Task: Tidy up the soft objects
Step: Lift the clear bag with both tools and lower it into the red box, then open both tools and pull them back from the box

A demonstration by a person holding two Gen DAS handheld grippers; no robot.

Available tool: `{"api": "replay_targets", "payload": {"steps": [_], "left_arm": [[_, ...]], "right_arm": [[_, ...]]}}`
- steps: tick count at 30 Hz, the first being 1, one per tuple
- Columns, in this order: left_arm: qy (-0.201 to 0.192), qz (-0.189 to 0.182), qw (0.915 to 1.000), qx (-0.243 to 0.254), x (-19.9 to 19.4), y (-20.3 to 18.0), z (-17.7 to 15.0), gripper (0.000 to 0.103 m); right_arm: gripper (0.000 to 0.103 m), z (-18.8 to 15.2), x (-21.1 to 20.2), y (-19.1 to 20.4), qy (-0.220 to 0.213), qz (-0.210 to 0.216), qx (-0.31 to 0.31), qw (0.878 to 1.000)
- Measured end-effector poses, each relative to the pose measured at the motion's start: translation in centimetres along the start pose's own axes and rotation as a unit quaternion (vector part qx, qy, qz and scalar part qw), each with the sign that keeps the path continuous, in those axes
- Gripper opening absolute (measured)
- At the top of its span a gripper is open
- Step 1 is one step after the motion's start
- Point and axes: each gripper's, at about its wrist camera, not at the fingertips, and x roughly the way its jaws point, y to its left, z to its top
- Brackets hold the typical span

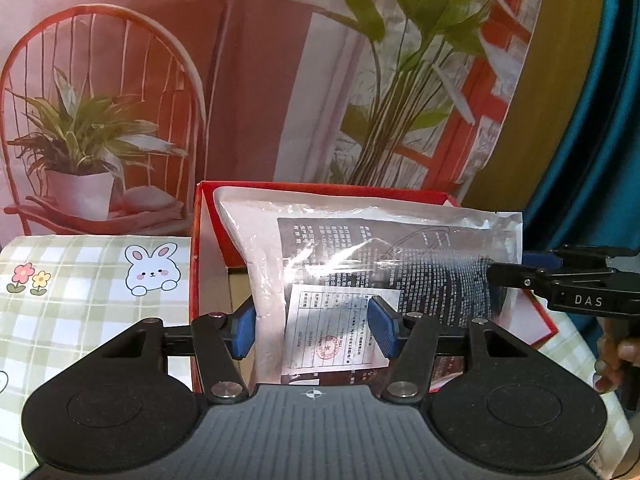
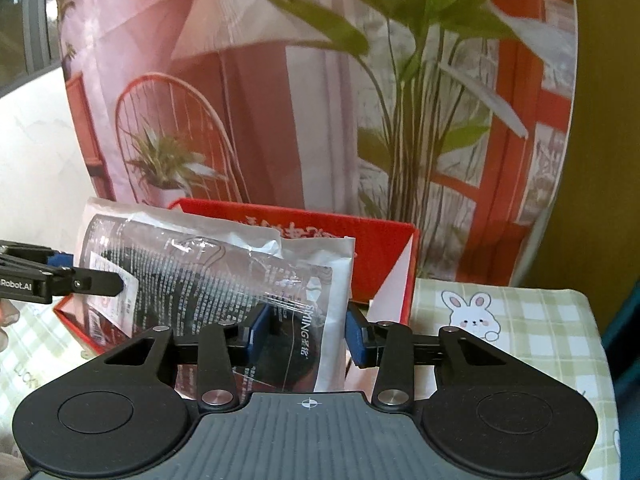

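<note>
Both grippers straddle one flat packet (image 1: pixel 360 264): left gripper (image 1: pixel 312 330) spread around its near end, right gripper (image 2: pixel 306 330) closing, packet between, above red box (image 1: pixel 208 240).

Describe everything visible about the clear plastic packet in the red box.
The clear plastic packet is a glossy, crinkled transparent bag with white edges. It holds something dark printed with dense white text, plus a white slip bearing a red round stamp. It stands tilted in the open red box, its top rising above the rim. The left hand-held gripper straddles its lower part, and the right hand-held gripper brackets its other side. Whether the blue pads press on it cannot be told.
</note>
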Motion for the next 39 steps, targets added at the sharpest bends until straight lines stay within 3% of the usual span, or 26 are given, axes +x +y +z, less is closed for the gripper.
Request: {"api": "replay_targets", "payload": {"steps": [10,17,19,23,27,39], "left_arm": [[-0.002,0.034,0.9993,0.013,0.9,0.0,0.6,0.061],[-0.014,0.042,0.999,0.009,0.6,0.4,0.8,0.061],[-0.01,0.038,0.9992,0.01,0.7,0.3,0.8,0.058],[0.006,0.032,0.9994,0.012,1.4,0.1,0.7,0.041],[0.014,0.029,0.9995,0.006,1.8,-0.1,0.6,0.038],[0.003,0.034,0.9993,0.016,-1.1,-1.6,-0.9,0.039]], "right_arm": [[0.045,0.6,3.1,-0.1,0.027,-0.031,-0.014,0.999],[0.045,1.0,3.1,-0.4,0.016,-0.04,-0.014,0.999],[0.043,1.0,3.0,-0.4,0.015,-0.032,-0.012,0.999],[0.029,1.0,3.5,-0.2,0.028,-0.011,-0.013,0.999],[0.018,0.7,4.3,0.6,0.048,0.01,-0.013,0.999],[0.029,-0.2,2.1,2.0,0.024,0.014,0.022,0.999]]}}
